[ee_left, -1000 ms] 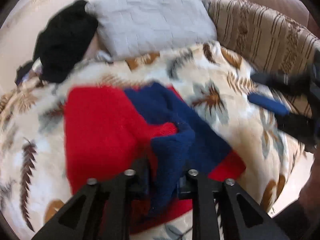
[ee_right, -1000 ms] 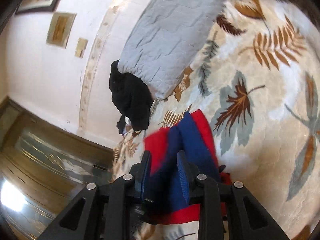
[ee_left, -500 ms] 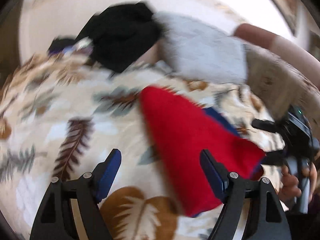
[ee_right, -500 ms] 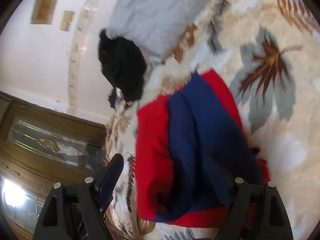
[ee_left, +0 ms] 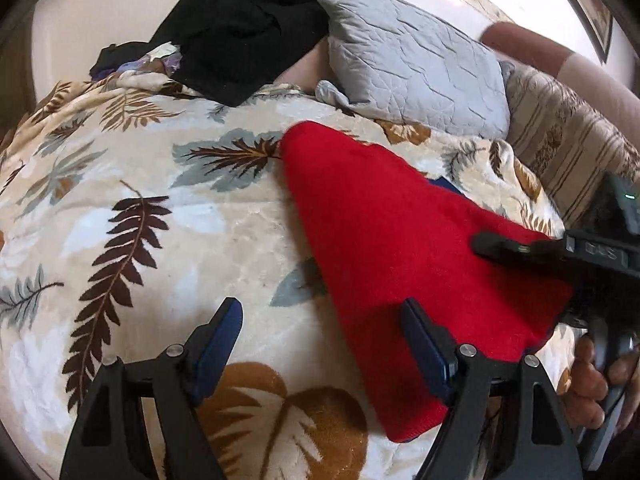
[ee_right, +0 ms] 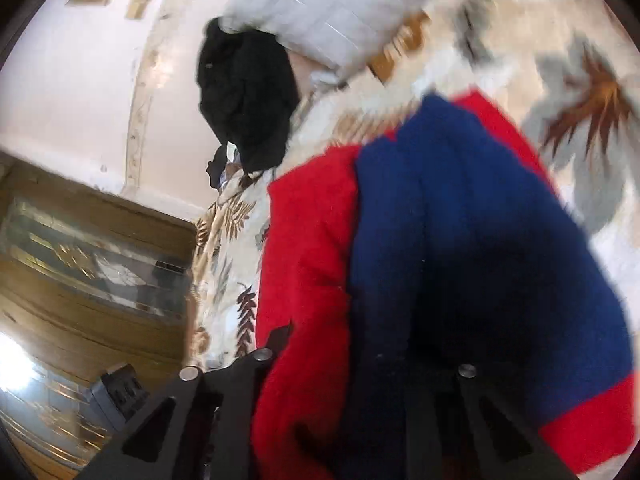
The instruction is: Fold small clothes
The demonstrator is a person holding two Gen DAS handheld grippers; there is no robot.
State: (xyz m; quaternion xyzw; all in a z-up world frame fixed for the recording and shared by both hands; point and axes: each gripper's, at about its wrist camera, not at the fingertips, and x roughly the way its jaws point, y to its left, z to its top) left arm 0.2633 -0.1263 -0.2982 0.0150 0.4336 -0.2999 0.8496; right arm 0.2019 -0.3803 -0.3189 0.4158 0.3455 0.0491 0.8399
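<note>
Left hand-held gripper (ee_left: pixel 320 336) spread wide beside red garment (ee_left: pixel 392 248); right hand-held gripper's (ee_right: pixel 360 360) state unclear under cloth.

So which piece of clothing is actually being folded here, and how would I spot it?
Start at the leaf-patterned blanket that covers the bed, below the grey pillow. The red and navy knit garment lies there, to the right of centre. It is the only brightly coloured item; the other clothing, a black heap beside the pillow, is dark and crumpled.

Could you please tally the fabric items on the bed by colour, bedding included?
Red and blue: 1, the sweater
Black: 1, the black garment
Grey: 1, the pillow
Cream leaf-print: 1, the blanket
Total: 4
</note>
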